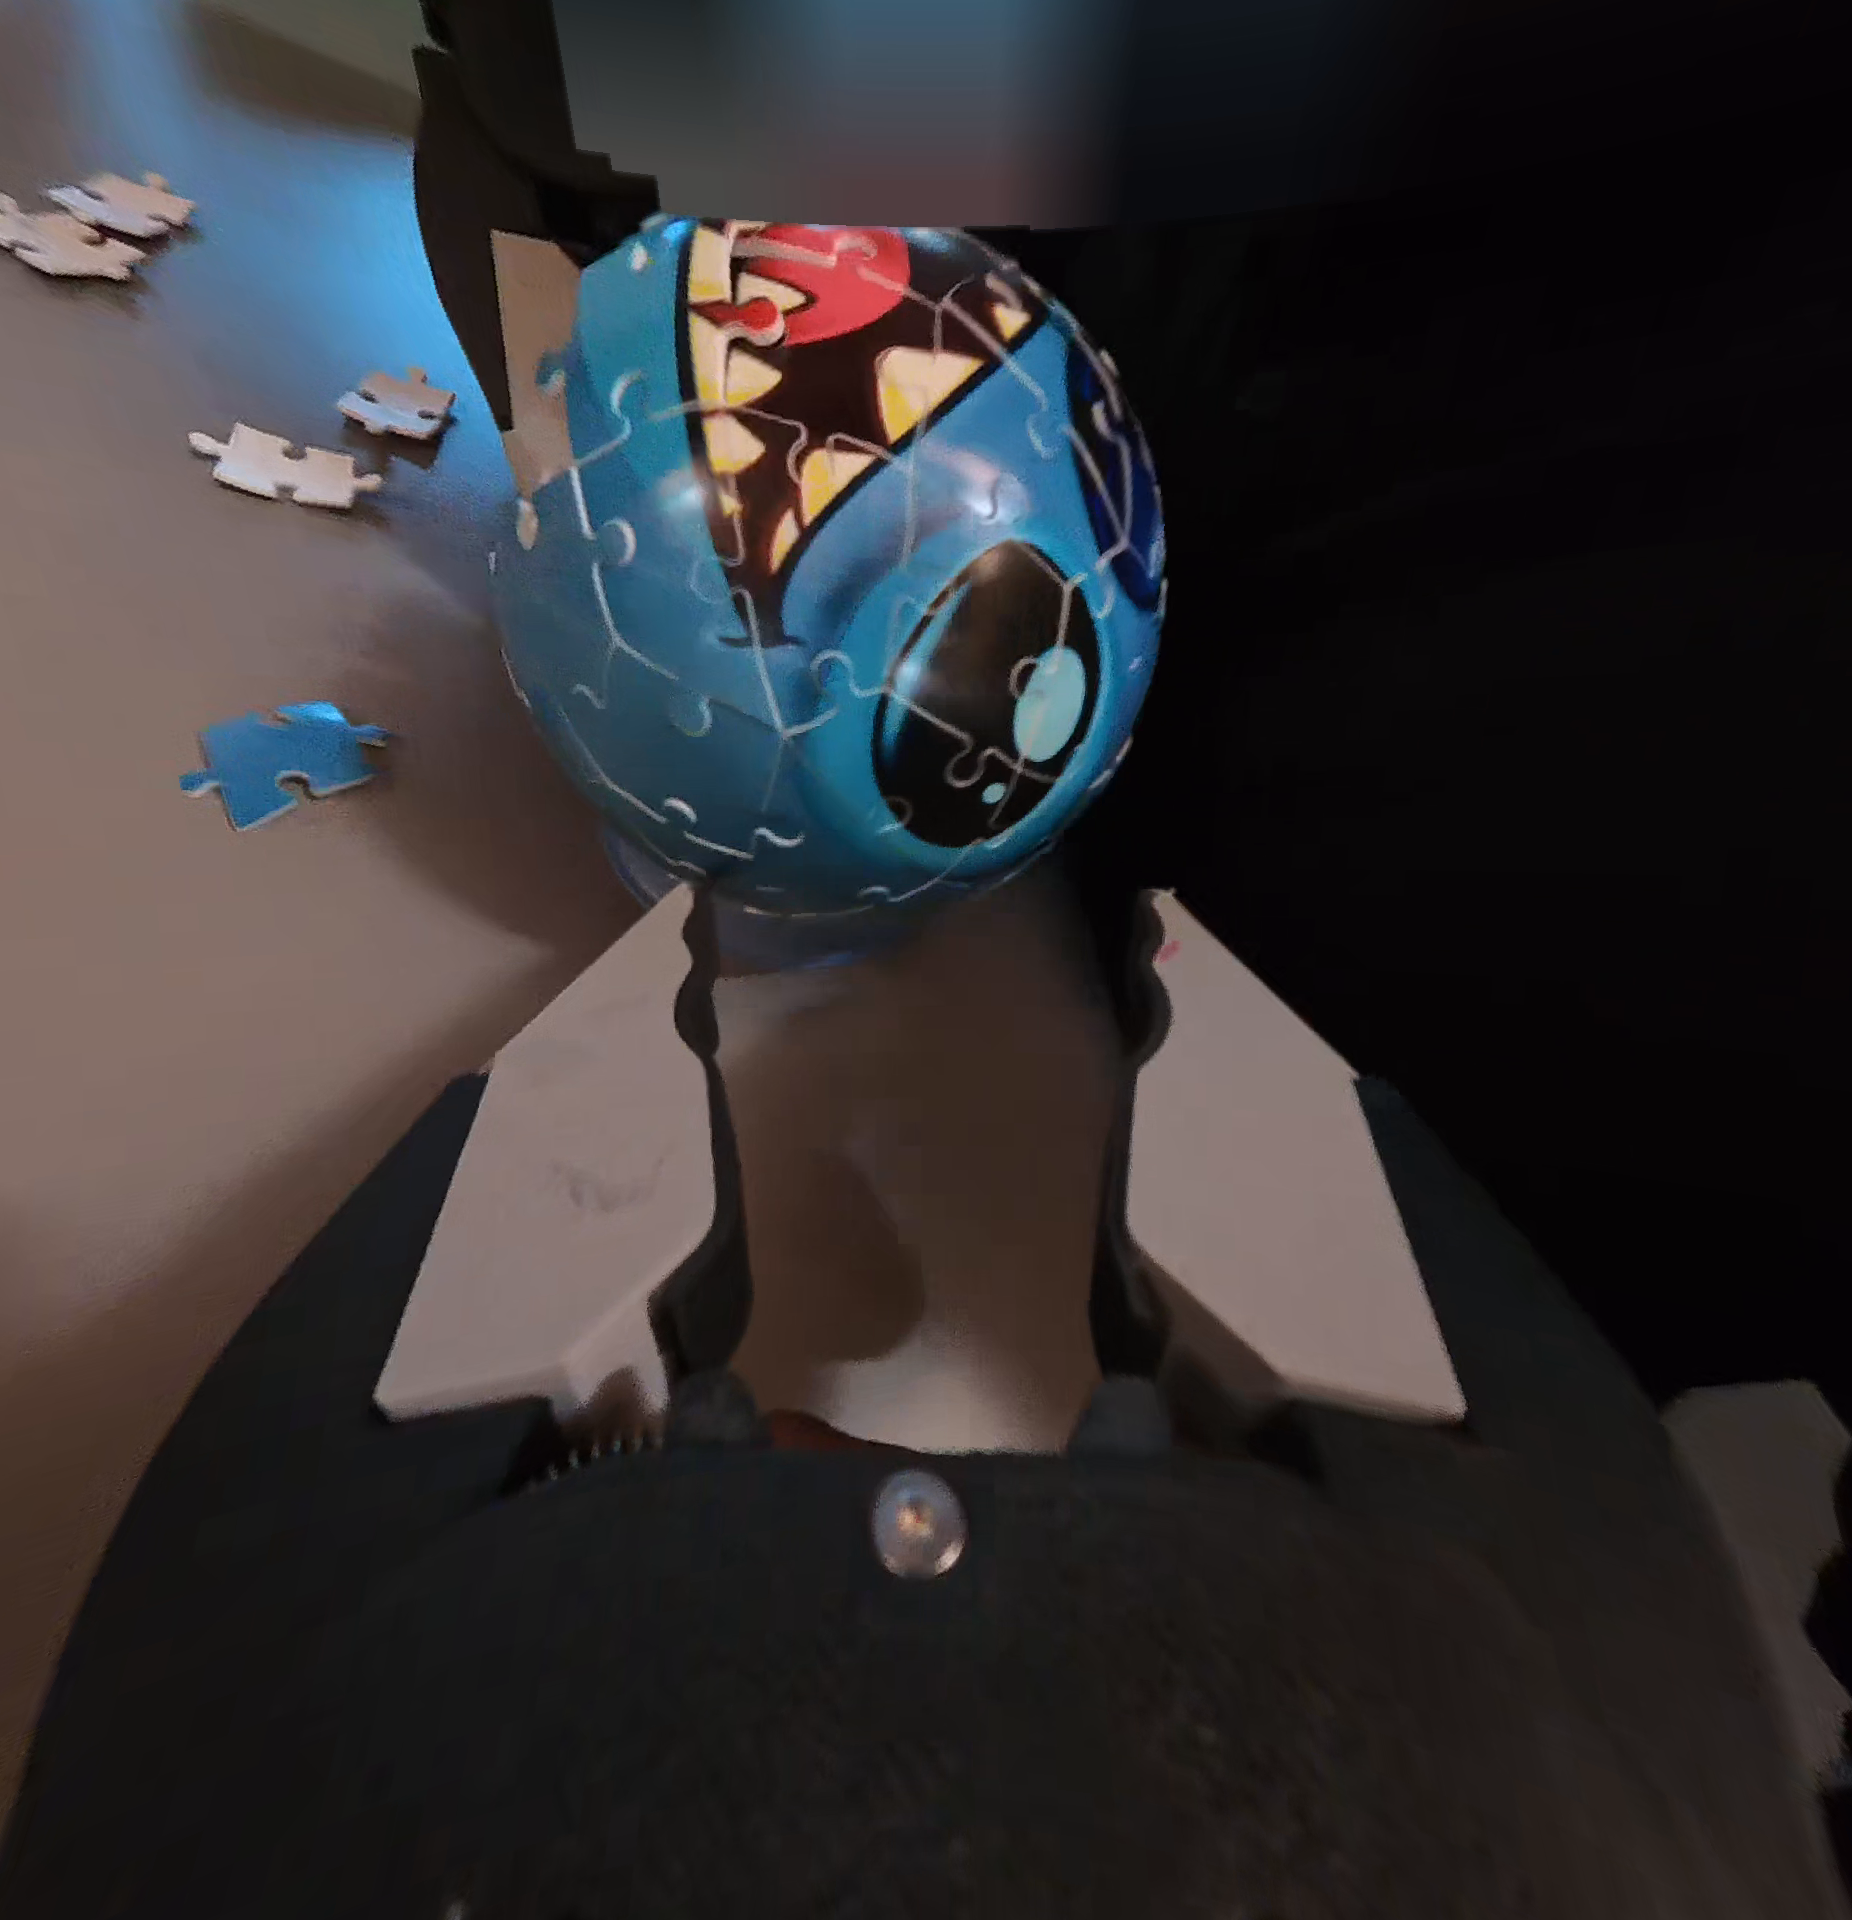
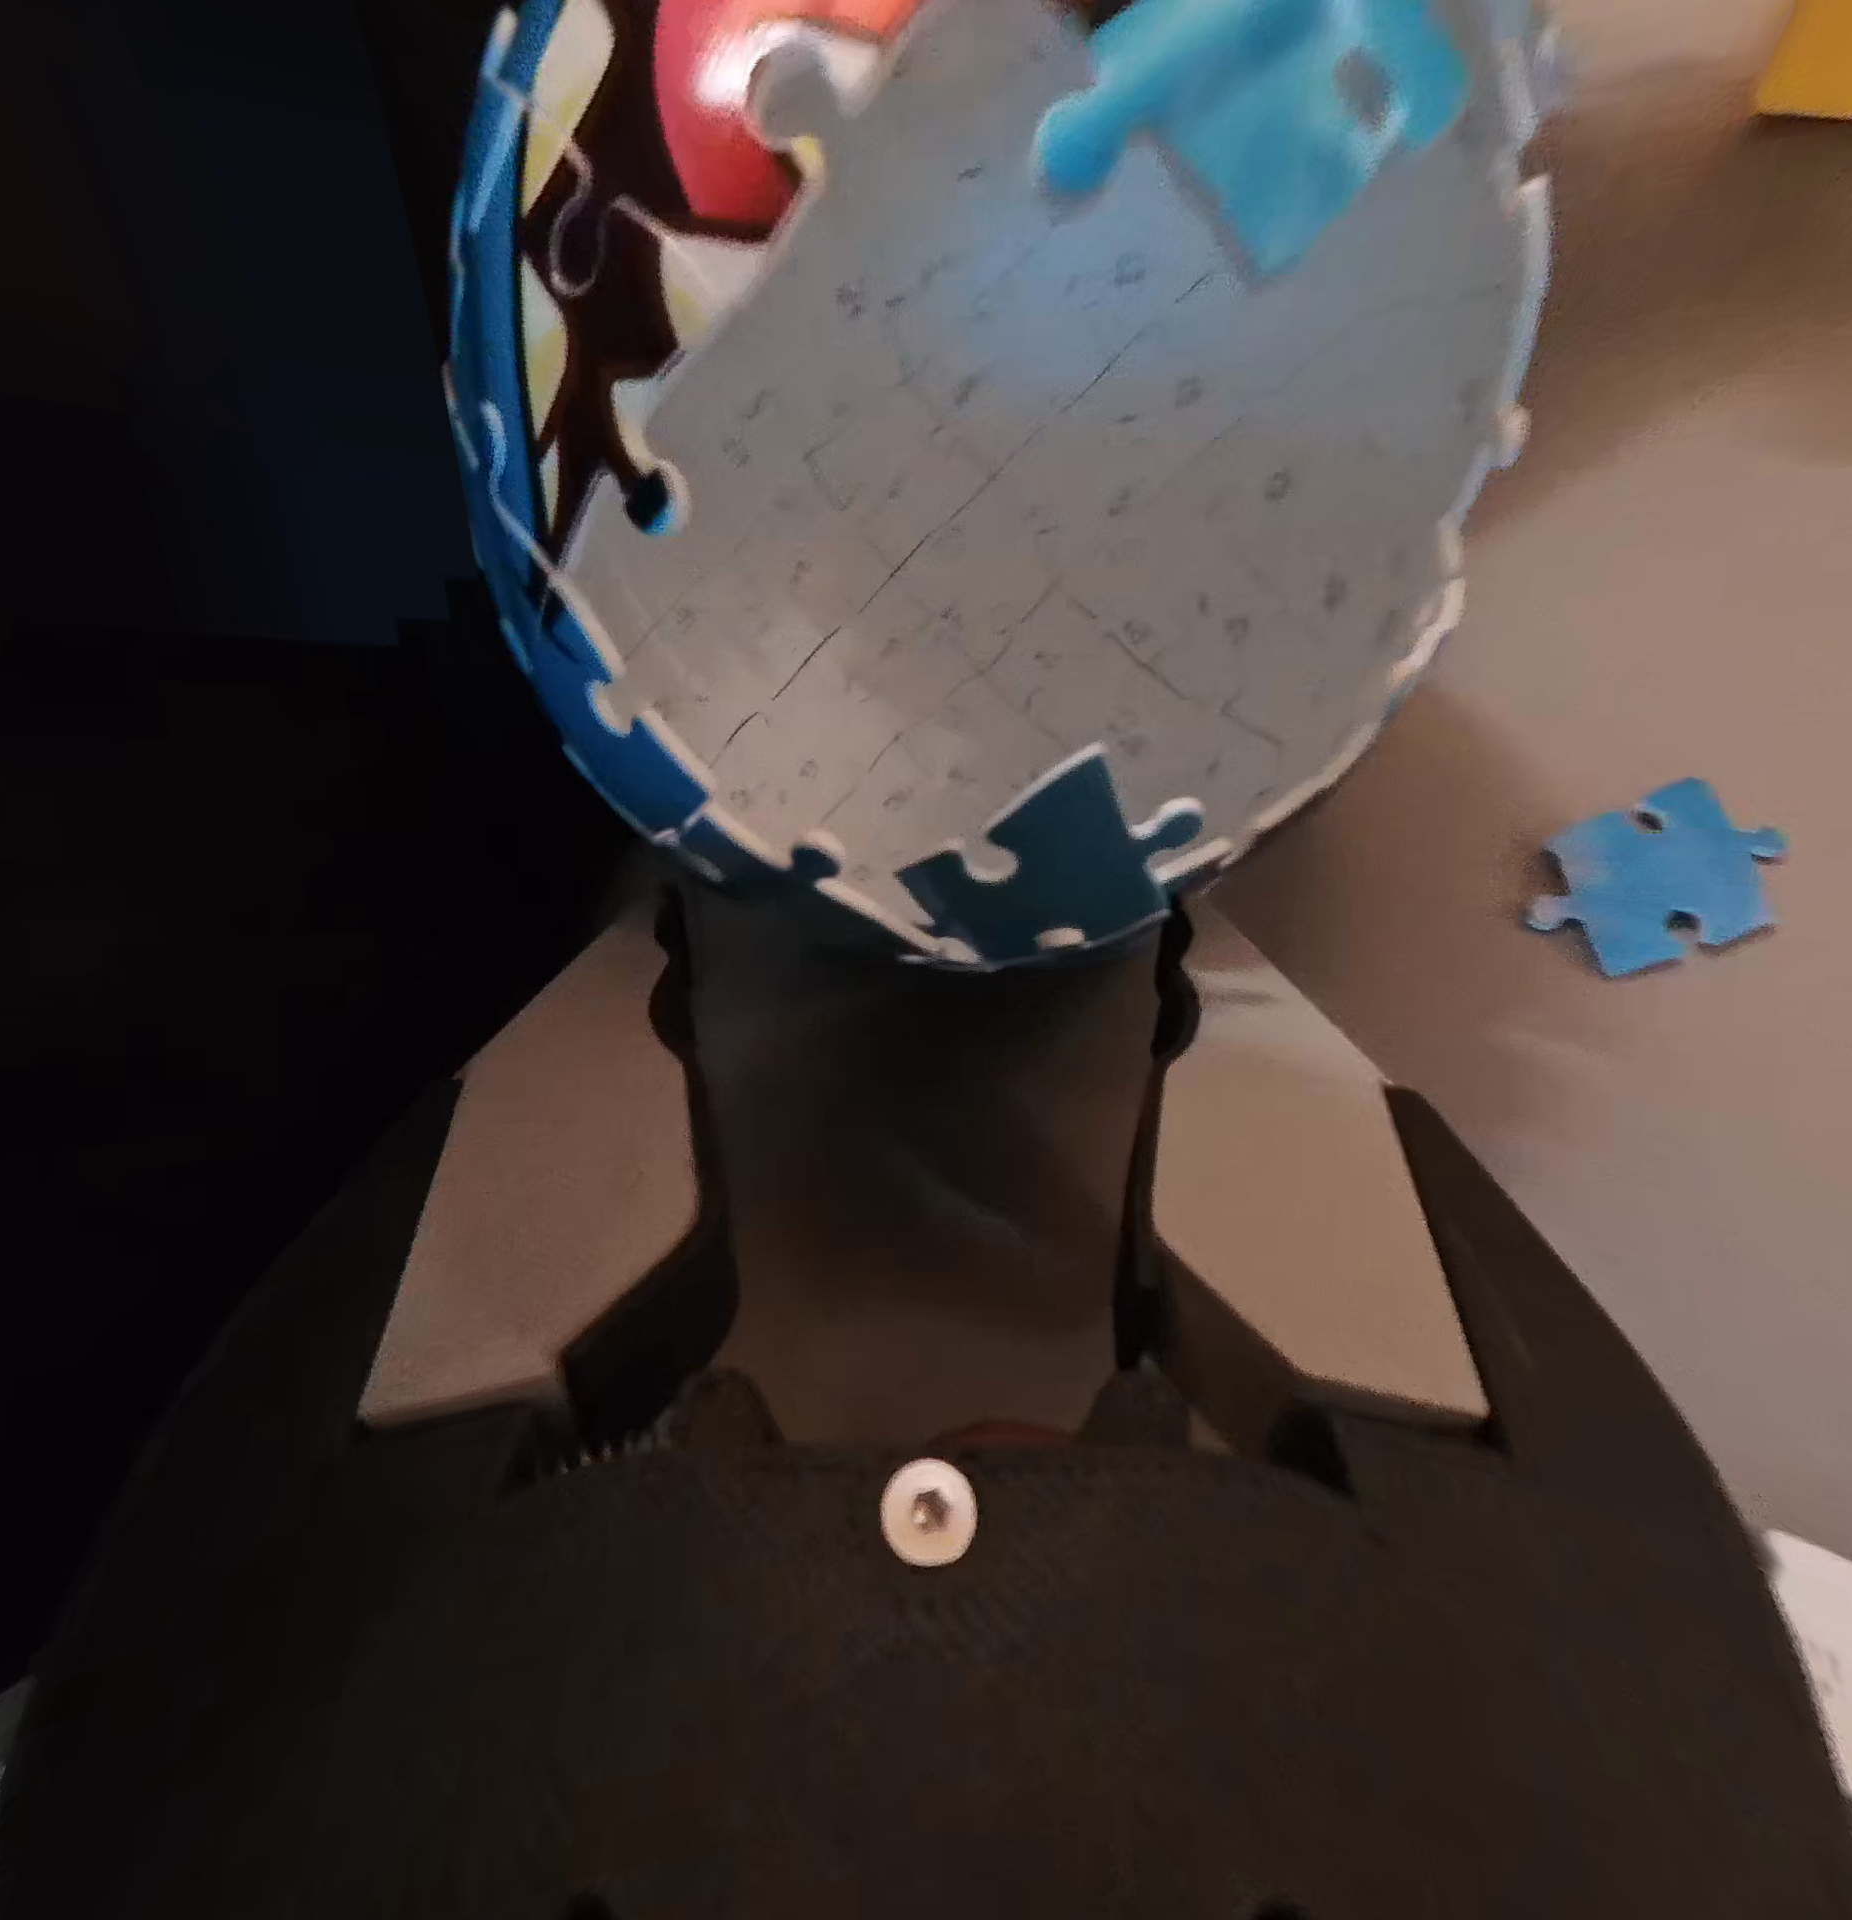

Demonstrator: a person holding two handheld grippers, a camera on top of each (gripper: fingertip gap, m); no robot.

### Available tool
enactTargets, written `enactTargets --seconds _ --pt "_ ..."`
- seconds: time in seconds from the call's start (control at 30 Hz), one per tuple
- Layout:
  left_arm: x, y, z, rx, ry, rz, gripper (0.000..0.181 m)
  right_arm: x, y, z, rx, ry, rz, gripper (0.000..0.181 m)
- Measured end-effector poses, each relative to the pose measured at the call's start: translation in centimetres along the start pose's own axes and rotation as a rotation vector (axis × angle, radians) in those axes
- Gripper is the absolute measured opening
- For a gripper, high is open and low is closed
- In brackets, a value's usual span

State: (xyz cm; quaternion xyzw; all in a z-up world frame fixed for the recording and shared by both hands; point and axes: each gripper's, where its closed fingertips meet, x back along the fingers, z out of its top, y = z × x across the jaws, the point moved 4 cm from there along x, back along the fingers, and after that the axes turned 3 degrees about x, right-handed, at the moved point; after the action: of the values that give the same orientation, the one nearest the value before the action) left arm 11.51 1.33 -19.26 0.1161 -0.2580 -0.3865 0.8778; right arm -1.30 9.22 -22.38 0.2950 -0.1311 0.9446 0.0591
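With fingers apart, the left gripper (image 1: 917,914) cradled the puzzle ball (image 1: 828,561) at twelve o'clock, and the right gripper (image 2: 917,935), jaws equally wide, met its open shell; squeeze gently (loose pieces (image 1: 283,468) lay at ten o'clock).

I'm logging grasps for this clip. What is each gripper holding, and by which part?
Both grippers, left and right, meet the puzzle ball at its near lower edge, their tips hidden; whether they clamp it cannot be told.
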Motion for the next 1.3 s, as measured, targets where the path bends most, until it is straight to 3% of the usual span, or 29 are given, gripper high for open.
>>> enactTargets --seconds 0.07,0.13,0.3,0.37,0.53,0.67,0.73,0.8,0.93,1.13,1.3 --pt "-0.1 0.4 -0.5 -0.017 -0.029 0.015 0.079 0.3 -0.3 -0.4 0.039 -0.019 0.017 0.09" --pt "0.3 0.5 -0.5 -0.045 -0.032 0.041 0.079 1.7 1.0 -0.7 0.061 -0.006 -0.058 0.077" --pt "2.1 -0.3 0.5 -0.079 0.074 0.15 0.079 4.8 6.1 -0.4 -0.115 0.107 -0.266 0.065" --pt "2.5 -1.0 0.6 -0.097 0.112 0.239 0.078 4.7 7.4 0.1 -0.111 0.107 -0.326 0.069" --pt "3.3 -2.4 0.1 -0.114 0.172 0.434 0.076 3.3 10.3 0.5 -0.042 -0.021 -0.416 0.055" --pt "3.1 -2.2 -0.2 -0.179 0.151 0.524 0.073 1.2 11.5 0.7 -0.01 -0.134 -0.418 0.063" --pt "3.1 -2.3 -0.2 -0.185 0.143 0.559 0.073 0.8 11.6 1.0 -0.008 -0.13 -0.432 0.054" --pt "3.1 -2.1 -0.3 -0.19 0.15 0.568 0.072 1.0 11.6 1.0 0.004 -0.14 -0.447 0.029" --pt "3.7 -2.1 0.0 -0.188 0.199 0.598 0.067 1.6 11.3 0.6 -0.009 -0.132 -0.49 0.028" --pt "5.1 -3.1 1.5 -0.221 0.274 0.738 0.058 5.2 11.8 2.3 -0.109 0.028 -0.555 0.027" --pt "5.1 -4.3 6.3 -0.43 0.169 0.847 0.053 7.5 11.8 4.6 -0.207 0.223 -0.434 0.027"
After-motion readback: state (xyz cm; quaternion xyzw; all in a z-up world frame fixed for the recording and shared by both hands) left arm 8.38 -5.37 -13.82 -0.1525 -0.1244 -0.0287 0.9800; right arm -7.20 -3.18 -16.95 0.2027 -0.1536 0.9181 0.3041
